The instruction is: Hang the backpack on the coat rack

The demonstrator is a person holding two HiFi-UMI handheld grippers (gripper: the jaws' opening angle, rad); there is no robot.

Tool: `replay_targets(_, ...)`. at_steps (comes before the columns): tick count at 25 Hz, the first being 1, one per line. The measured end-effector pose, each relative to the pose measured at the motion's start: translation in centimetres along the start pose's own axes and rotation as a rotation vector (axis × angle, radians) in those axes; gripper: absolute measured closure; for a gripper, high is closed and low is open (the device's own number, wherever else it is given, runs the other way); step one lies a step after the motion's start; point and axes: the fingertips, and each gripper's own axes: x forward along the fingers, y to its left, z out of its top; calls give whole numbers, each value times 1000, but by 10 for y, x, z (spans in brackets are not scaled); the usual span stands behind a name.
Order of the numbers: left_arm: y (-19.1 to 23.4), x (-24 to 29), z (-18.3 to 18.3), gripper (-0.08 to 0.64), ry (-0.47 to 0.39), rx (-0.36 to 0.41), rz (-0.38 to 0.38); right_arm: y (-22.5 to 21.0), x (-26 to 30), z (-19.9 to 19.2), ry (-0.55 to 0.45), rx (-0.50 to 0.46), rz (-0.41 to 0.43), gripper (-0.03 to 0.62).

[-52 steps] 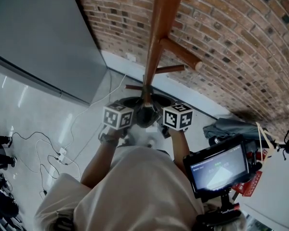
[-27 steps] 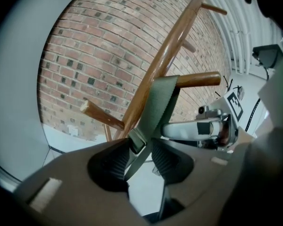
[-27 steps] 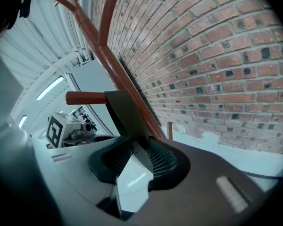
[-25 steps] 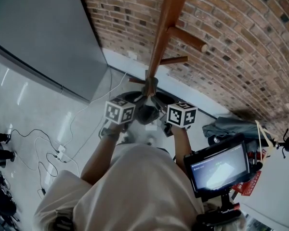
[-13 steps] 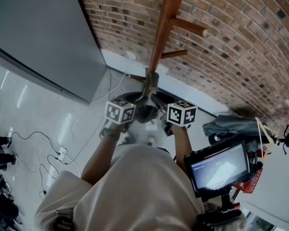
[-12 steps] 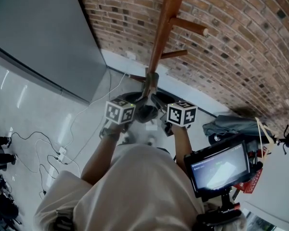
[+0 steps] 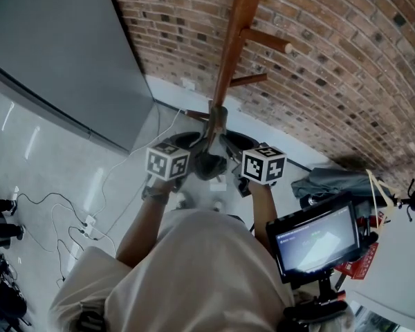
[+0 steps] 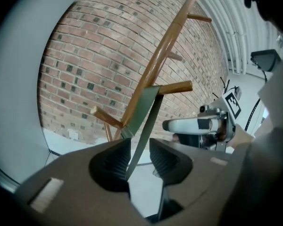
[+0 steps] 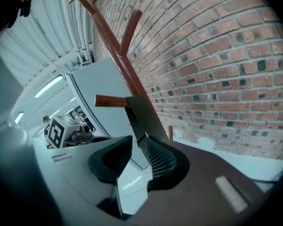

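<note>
coat rack [image 7: 229,54]: orange-brown | brick wall [image 7: 346,61]: red-brown | strap [image 8: 146,126]: grey-green | floor [image 7: 48,164]: pale grey

Facing the coat rack pole [image 7: 232,47] straight ahead, rising between the left tool [image 8: 140,160] and the right tool [image 9: 139,158]. Hitting the brick wall [image 7: 346,68] just behind it. Meeting pegs [image 7: 266,41] jutting rightward higher up, and a low peg [image 8: 172,87] carrying the backpack strap [image 8: 144,121]. Finding that strap hanging down through both tools' closing jaws, leaving only slim gaps inside them. Running into a grey panel [image 7: 62,54] on the left. Keeping open floor [image 7: 48,158] below left, crossed by loose cables [image 7: 90,221]. Passing close to a monitor [image 7: 317,239] right of the right forearm.
</note>
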Motion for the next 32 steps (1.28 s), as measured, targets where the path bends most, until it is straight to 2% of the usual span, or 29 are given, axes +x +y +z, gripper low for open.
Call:
replay_targets(6,-2,-15,36,467,-82,58,33,9,-17,36,-76,-70,-15,505)
replay_targets(9,-6,-24,62,490,-130,132,70,9,-30,62,-146,-103,-52,537)
replay_targets(13,-16,-42,97,560,-198,241,120,16,-49,95,-255,-131,-84,588)
replay_targets(21,-47,-76,158,560,-330,439,195,47,-79,139,-367,-250,-73,589)
replay_targets(27,-68,-96,188,560,-426,490,194,62,-92,162,-415,-330,-76,590)
replay_targets(32,-82,-113,207,560,-504,567,235,75,-103,176,-457,-373,-61,591)
